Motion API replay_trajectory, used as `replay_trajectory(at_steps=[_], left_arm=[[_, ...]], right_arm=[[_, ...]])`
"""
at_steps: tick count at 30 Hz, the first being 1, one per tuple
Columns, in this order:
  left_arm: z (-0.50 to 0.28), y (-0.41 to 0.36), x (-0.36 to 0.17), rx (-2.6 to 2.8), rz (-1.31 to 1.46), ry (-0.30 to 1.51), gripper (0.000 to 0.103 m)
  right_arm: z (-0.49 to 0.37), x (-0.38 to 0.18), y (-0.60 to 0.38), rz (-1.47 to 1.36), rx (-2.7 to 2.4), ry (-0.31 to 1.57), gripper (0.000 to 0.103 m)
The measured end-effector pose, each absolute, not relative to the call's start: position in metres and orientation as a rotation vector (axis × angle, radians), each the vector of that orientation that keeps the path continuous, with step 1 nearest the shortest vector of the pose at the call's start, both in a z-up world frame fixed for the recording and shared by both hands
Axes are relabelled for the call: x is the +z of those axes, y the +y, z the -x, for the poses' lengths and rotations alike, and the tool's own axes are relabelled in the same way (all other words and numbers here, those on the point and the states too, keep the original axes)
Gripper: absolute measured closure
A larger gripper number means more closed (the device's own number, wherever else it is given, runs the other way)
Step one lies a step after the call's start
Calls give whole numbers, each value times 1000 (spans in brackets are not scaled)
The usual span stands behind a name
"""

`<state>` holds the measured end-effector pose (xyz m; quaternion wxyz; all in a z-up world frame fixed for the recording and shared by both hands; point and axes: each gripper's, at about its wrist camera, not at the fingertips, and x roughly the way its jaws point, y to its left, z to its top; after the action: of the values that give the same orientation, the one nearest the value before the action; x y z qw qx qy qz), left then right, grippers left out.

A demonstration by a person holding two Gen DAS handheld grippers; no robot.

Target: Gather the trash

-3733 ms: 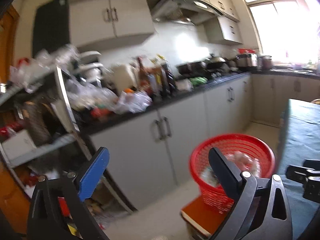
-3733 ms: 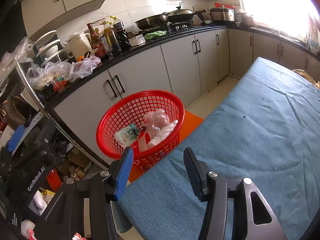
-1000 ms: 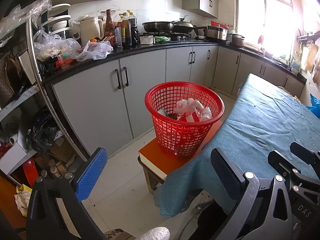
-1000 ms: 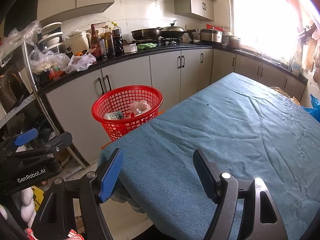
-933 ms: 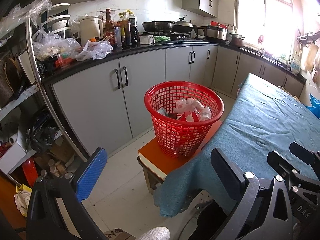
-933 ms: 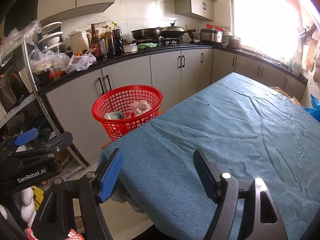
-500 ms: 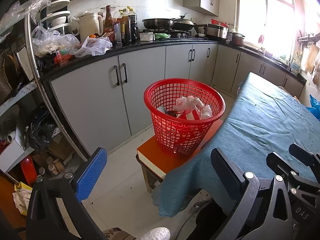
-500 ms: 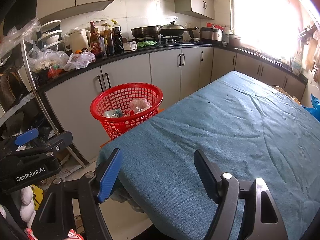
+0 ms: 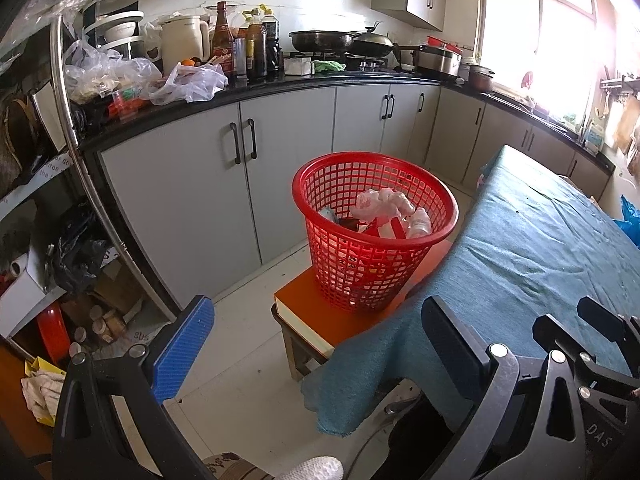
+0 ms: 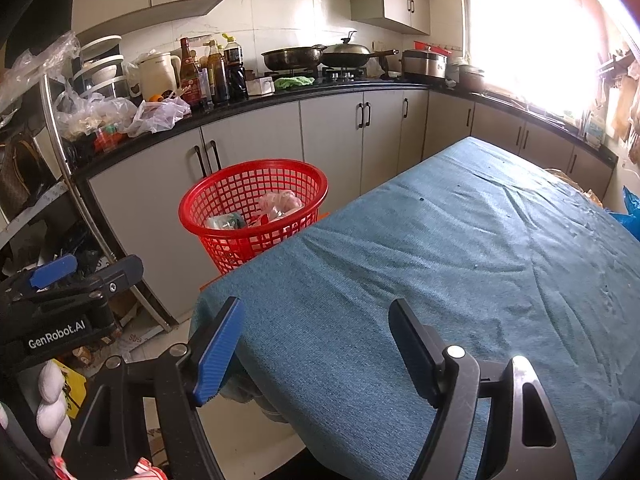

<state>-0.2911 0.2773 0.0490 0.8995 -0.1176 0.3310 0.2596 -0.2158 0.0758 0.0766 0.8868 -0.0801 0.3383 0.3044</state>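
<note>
Left wrist view: both grippers empty, trash already in the basket [image 9: 374,236].
Since a few seconds ago the view has swung from the cupboards to the basket at centre frame, on a stool [image 9: 308,312] touching the table [image 10: 460,264] corner; wrappers lie inside and the cloth now shows bare, so collection looks nearly done. Left gripper [image 9: 316,344] and right gripper [image 10: 316,344] hang spread wide, pinching nothing. Bare floor [image 9: 240,360] lower centre gives room; the cloth's edge hangs at lower right.
</note>
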Motion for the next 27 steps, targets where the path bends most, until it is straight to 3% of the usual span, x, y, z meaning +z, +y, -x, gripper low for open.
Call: replay_trajectory(at_steps=[27], left_arm=[[286, 284, 41, 570, 247, 711, 0]], right_arm=[[211, 65, 81, 163, 649, 745, 23]])
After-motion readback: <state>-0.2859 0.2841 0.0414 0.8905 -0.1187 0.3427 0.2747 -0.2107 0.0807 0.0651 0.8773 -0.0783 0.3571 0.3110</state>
